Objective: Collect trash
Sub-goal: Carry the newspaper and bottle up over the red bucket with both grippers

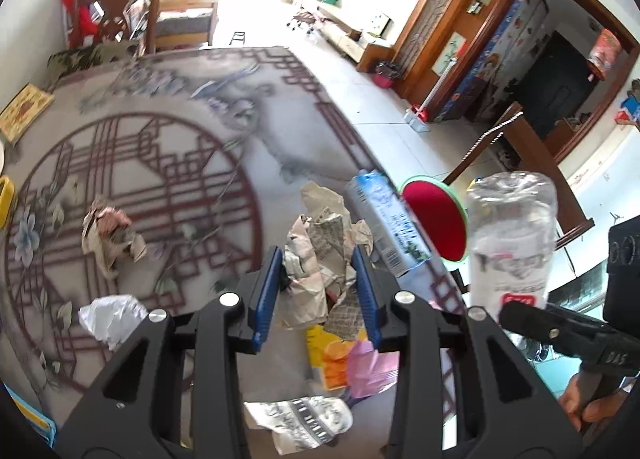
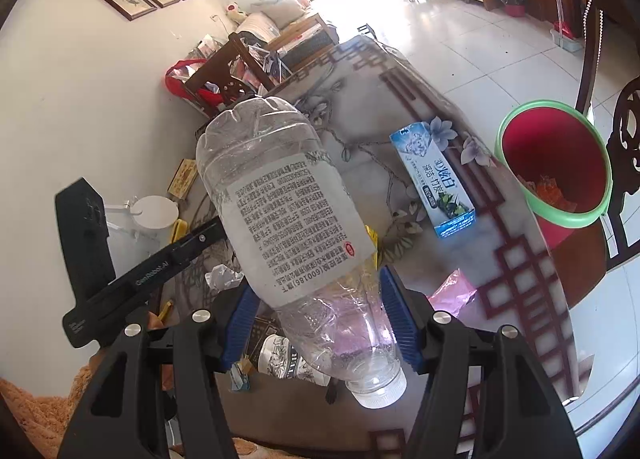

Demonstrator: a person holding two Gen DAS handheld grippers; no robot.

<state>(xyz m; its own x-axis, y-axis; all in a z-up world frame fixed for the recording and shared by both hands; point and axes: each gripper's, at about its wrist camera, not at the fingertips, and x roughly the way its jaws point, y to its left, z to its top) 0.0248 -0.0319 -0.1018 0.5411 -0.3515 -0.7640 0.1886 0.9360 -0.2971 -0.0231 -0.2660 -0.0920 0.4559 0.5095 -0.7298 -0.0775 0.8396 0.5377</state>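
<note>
My left gripper (image 1: 317, 259) is shut on a crumpled newspaper ball (image 1: 316, 227), its blue pads pressing both sides, lifted above the patterned table (image 1: 160, 147). My right gripper (image 2: 320, 299) is shut on a clear plastic bottle (image 2: 280, 199), cap towards the camera and base pointing away. The left wrist view shows the same bottle (image 1: 512, 235) upright at the right. A red bin with a green rim (image 2: 556, 163) stands off the table's right edge, with some orange scraps inside. A blue toothpaste box (image 2: 434, 179) lies on the table near it.
More trash lies on the table: a crumpled paper wad (image 1: 108, 235), a white plastic scrap (image 1: 108, 315), an orange packet (image 1: 332, 355), a pink wrapper (image 1: 368, 367) and a crushed printed cup (image 1: 308, 419). Wooden chairs (image 1: 120, 19) stand at the far end.
</note>
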